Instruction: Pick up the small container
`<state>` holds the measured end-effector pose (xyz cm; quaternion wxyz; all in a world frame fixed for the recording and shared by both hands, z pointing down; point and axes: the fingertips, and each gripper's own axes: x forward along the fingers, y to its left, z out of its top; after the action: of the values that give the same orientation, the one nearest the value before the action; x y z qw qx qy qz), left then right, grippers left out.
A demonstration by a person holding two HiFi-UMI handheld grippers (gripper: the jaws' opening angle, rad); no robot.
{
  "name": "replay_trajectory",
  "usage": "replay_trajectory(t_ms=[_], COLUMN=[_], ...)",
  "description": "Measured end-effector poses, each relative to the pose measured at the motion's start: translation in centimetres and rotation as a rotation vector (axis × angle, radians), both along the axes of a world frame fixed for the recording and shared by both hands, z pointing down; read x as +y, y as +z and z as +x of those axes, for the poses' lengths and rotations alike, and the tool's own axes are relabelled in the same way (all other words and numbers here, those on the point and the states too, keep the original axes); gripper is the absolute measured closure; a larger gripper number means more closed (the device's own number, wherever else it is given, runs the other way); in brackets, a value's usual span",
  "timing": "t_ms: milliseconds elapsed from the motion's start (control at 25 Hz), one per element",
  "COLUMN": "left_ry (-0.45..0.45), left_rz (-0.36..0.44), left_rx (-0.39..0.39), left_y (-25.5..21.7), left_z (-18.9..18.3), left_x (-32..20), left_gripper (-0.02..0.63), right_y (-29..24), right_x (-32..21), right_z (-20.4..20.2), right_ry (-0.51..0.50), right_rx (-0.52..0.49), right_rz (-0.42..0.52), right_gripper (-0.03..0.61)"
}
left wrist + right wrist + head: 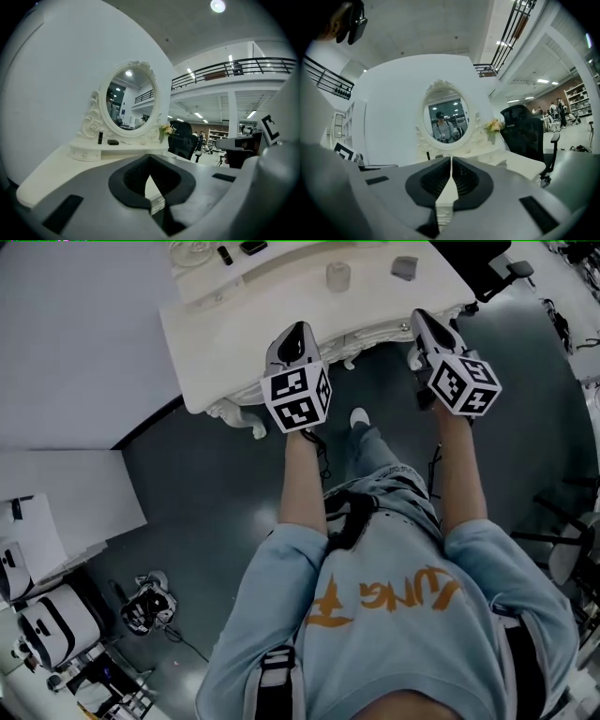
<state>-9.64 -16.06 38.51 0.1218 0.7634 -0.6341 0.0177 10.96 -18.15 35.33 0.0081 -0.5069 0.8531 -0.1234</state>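
Looks like just the approach so far: left gripper [298, 332] and right gripper [424, 319] hover at the vanity table's [216, 343] near edge, jaws together and empty, so one has to open and reach the small container [337, 277] farther back.

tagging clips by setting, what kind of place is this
Probably a big open lab or workspace: a white vanity with a mirror, a railed mezzanine overhead, an office chair behind.
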Motion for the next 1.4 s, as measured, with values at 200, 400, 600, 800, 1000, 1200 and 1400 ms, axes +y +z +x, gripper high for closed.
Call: replay_trajectory(t_ms=[200, 400, 600, 800, 1000, 1200, 1400], left_ry=[-0.003, -0.054, -0.068, -0.064, -0.112, -0.117, -0.112], left_rz=[-0.126, -0.208, -0.228, -0.227, -0.246, -0.282, -0.311], left_rx=[0.007, -0.015, -0.038, -0.057, -0.044, -0.023, -0.016], left_y=[5.2, 7.7, 6.9, 6.5, 7.2, 8.9, 10.5], left_z=[1.7, 1.0, 2.6, 3.2, 1.6, 1.6, 2.0], left_x=[-4.1, -10.1, -15.6, -18.5, -19.4, -19.7, -20.0], left_gripper=[0.604, 0.604, 0.604, 0.604, 0.604, 0.604, 0.604], right_y=[4.4, 7.1, 6.4, 5.9, 7.6, 8.9, 10.1], right_x=[-5.1, -12.3, -19.2, -22.7, -23.3, -23.6, -23.8], right_z=[0.3, -0.1, 0.2, -1.0, -3.8, -5.4, -6.4], right_ry=[-0.031, -0.075, -0.116, -0.165, -0.247, -0.298, -0.332], right_rx=[0.030, 0.029, 0.020, -0.002, 0.014, 0.041, 0.067], right_rz=[-0.093, -0.141, -0.125, -0.108, -0.138, -0.159, -0.155], right_gripper=[0.549, 0.549, 0.549, 0.549, 0.549, 0.548, 0.548])
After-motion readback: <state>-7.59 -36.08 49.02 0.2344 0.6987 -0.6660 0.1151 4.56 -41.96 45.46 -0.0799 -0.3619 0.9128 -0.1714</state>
